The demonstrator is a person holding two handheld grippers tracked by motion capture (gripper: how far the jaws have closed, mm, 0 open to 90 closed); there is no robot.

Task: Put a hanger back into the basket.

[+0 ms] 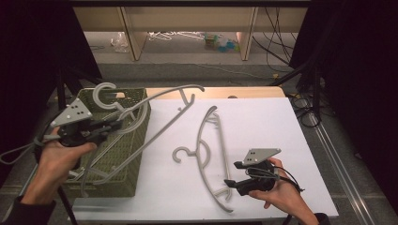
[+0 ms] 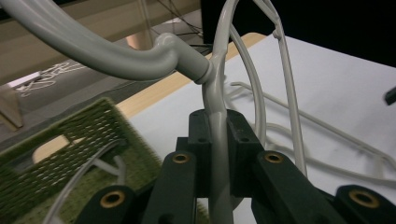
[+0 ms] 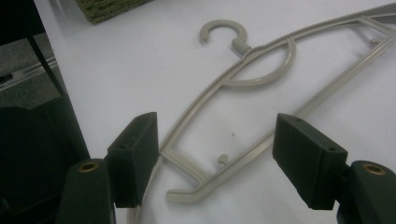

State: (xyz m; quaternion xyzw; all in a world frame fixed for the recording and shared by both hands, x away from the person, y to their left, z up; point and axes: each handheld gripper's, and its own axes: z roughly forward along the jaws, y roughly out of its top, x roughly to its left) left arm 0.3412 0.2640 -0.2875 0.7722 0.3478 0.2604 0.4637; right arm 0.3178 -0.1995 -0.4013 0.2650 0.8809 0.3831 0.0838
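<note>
A grey plastic hanger [image 1: 164,124] hangs tilted over the green woven basket [image 1: 126,161], one arm reaching out over the white table top [image 1: 263,126]. My left gripper [image 1: 116,125] is shut on it; in the left gripper view the pads clamp the hanger's frame [image 2: 218,140] just below the hook's neck. A second grey hanger [image 1: 199,146] lies flat on the white top, hook to the left. My right gripper [image 1: 230,183] stands open at its near end. In the right gripper view that hanger's end [image 3: 187,191] lies between the spread jaws [image 3: 215,161], untouched.
More grey hanger parts [image 1: 91,174] lie inside the basket, which sits at the table's left edge. A wooden strip [image 1: 253,92] borders the far side. Beyond it stand shelf legs and floor clutter [image 1: 220,43]; cables [image 1: 305,112] trail at the right.
</note>
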